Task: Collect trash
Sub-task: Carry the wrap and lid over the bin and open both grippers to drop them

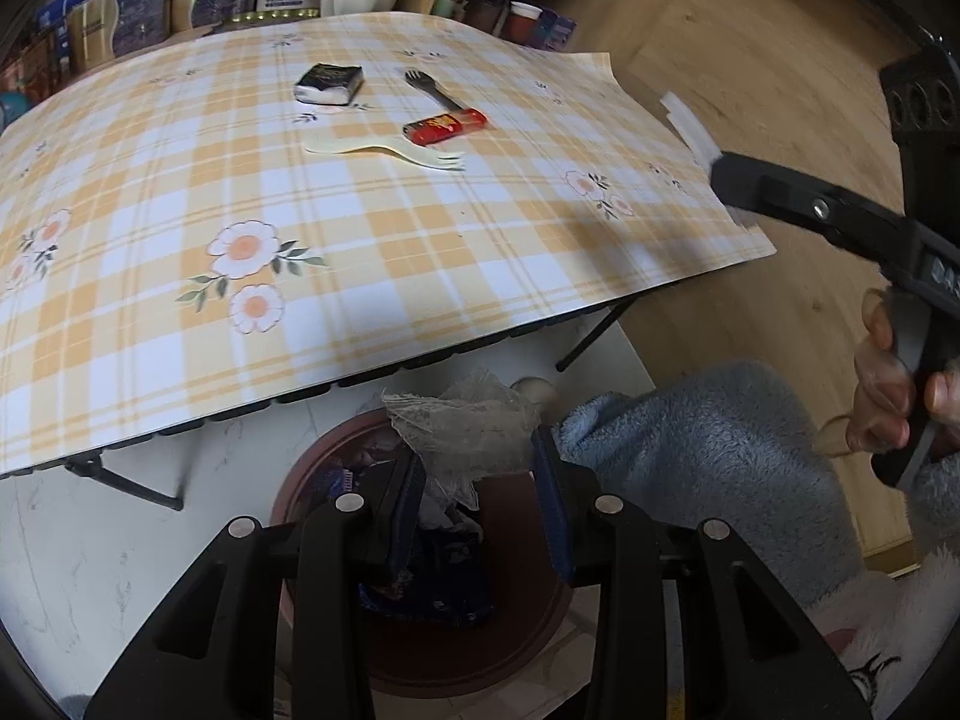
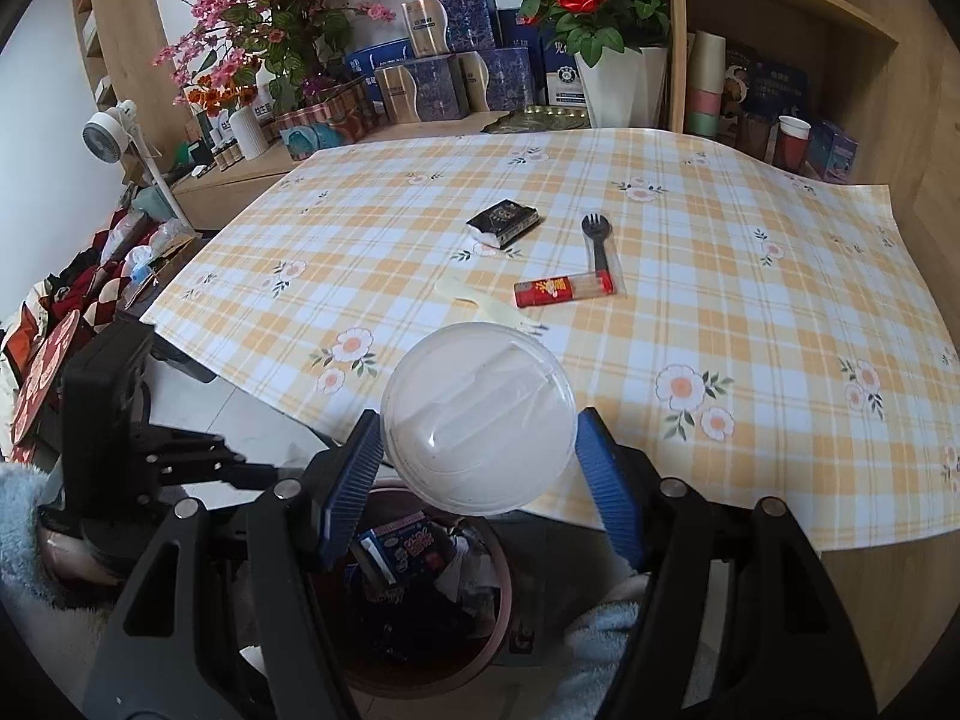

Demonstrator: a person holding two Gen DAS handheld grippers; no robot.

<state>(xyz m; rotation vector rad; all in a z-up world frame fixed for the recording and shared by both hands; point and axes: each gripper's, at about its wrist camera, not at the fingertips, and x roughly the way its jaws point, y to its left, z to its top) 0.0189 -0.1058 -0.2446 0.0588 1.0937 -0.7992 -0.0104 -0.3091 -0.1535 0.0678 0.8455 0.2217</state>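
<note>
Right claw: clear round plastic lid

Soft, even daylight, fairly bright in both my views; can't tell where it comes from. No hard shadows on the checked tablecloth, just a faint grey smudge near its right edge under my right gripper, which is motion-blurred at the tip. The bin below the table sits in shade, contents dim. Clear lid looks milky w/ mild glare. Strong fisheye bend: table edges curve, corners go black. Centre is sharp; shelves + boxes at the rim smear a bit.
</note>
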